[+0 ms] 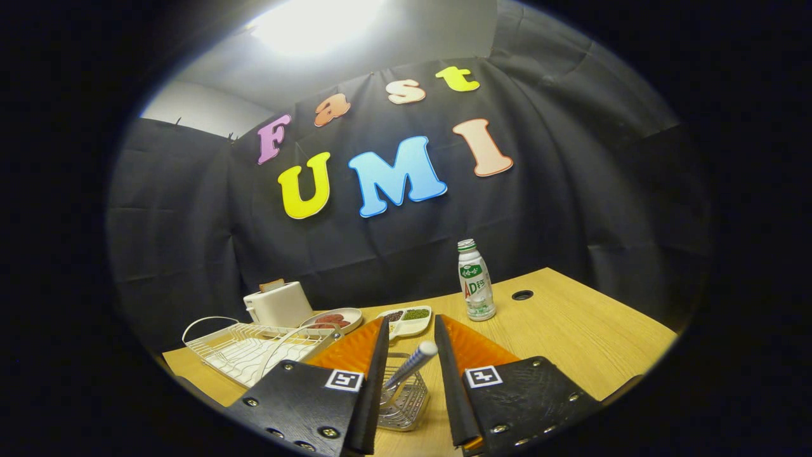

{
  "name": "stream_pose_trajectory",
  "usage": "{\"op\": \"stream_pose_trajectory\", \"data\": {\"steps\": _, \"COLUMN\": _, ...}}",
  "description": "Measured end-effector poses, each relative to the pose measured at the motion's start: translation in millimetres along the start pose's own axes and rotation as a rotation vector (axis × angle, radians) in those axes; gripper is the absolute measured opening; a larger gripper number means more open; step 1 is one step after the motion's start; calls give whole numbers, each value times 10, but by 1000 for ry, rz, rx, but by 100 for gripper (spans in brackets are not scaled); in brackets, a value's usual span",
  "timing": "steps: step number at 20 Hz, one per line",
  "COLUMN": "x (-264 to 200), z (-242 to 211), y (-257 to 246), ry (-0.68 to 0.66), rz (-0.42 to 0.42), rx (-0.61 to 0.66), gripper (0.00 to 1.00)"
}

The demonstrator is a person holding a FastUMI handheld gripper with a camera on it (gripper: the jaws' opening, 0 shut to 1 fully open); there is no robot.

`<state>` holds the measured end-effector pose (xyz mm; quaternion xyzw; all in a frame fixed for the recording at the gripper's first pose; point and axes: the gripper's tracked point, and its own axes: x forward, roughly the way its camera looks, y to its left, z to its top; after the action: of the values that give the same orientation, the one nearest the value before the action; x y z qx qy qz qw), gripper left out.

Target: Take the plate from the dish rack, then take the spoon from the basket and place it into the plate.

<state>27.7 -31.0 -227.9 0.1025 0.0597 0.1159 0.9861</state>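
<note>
Gripper [411, 355]: fingers apart, straddling the wire basket from above; nothing pressed between them.
Spoon [413, 363]: stands tilted in the basket, rounded handle end uppermost, in the gap between the two fingers; contact with either finger cannot be told.
Basket [401, 400]: small wire holder on the table, directly below the fingertips, partly hidden by them.
Dish rack [254, 348]: white wire rack to the left of the fingers, near the table edge; its slots appear empty of any plate.
Plate: not identifiable with certainty; a shallow dish [336, 318] with reddish food lies just beyond the rack, but whether that is the task's plate cannot be told.
Progress, judged: rack looks cleared, so the plate step is probably done; the spoon is not yet gripped, lifted or placed.
Remaining, judged: close on the handle, draw it up out of the basket, carry it to the plate.
Divided tray [407, 320]: white, holding dark and green fillings, beyond the fingertips.
Toaster [279, 303]: white, behind the rack.
Bottle [476, 280]: upright, right of the tray, well apart from the basket.
Obstruction, judged: basket wires may catch the spoon bowl on a slanted pull.
</note>
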Motion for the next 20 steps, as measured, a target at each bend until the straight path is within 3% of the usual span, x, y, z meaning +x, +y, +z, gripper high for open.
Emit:
{"op": "stream_pose_trajectory", "data": {"steps": 5, "x": 32, "z": -127, "y": 99, "ry": 50, "rz": 5, "rx": 1, "gripper": 44}}
{"op": "stream_pose_trajectory", "data": {"steps": 11, "x": -164, "z": -10, "y": 99, "ry": 17, "rz": -3, "rx": 4, "gripper": 44}}
{"op": "stream_pose_trajectory", "data": {"steps": 19, "x": 59, "z": -533, "y": 68, "ry": 52, "rz": -34, "rx": 99, "gripper": 44}}
{"op": "stream_pose_trajectory", "data": {"steps": 20, "x": 107, "z": -607, "y": 87, "ry": 66, "rz": -30, "rx": 123, "gripper": 37}}
